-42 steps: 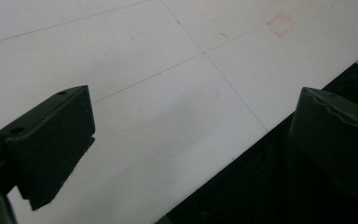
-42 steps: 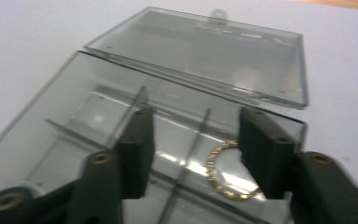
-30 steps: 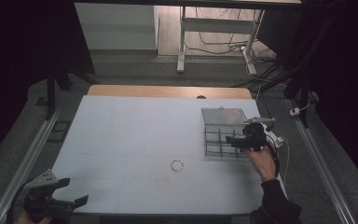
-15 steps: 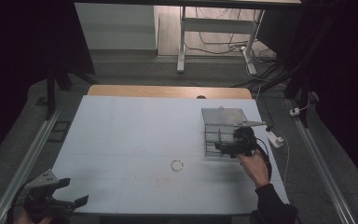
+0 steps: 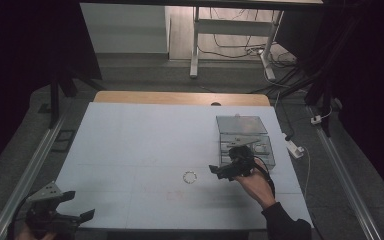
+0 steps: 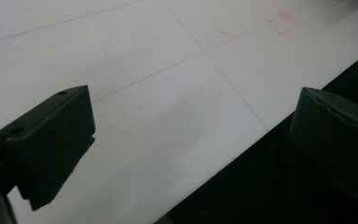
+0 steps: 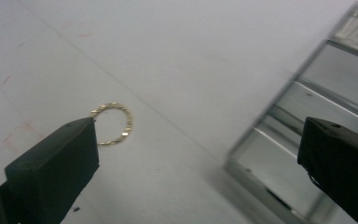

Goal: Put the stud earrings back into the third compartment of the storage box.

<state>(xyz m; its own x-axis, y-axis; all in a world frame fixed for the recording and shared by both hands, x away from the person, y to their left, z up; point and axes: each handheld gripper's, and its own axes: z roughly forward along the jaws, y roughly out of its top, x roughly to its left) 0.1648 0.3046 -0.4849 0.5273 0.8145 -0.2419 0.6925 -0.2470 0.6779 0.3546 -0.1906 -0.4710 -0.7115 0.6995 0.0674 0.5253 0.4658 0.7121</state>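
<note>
The right gripper [image 5: 219, 172] hangs with its jaws spread wide and nothing between them; they have just been opening. It sits just left of the clear box [image 5: 243, 135], jaws pointing left toward the ring [image 5: 190, 177]. The hand [image 5: 254, 183] comes up from the near edge, forearm slanting, wrist bent so the gripper lies about level over the table [image 5: 130, 135].

The ring lies flat on the table, left of the box and apart from it, clear of the jaws. Being round, it has no long axis and points nowhere. In the right gripper view it [image 7: 113, 123] is a thin gold loop of small beaded links.

The left gripper [image 5: 75, 216] rests released at the table's near left corner.
</note>
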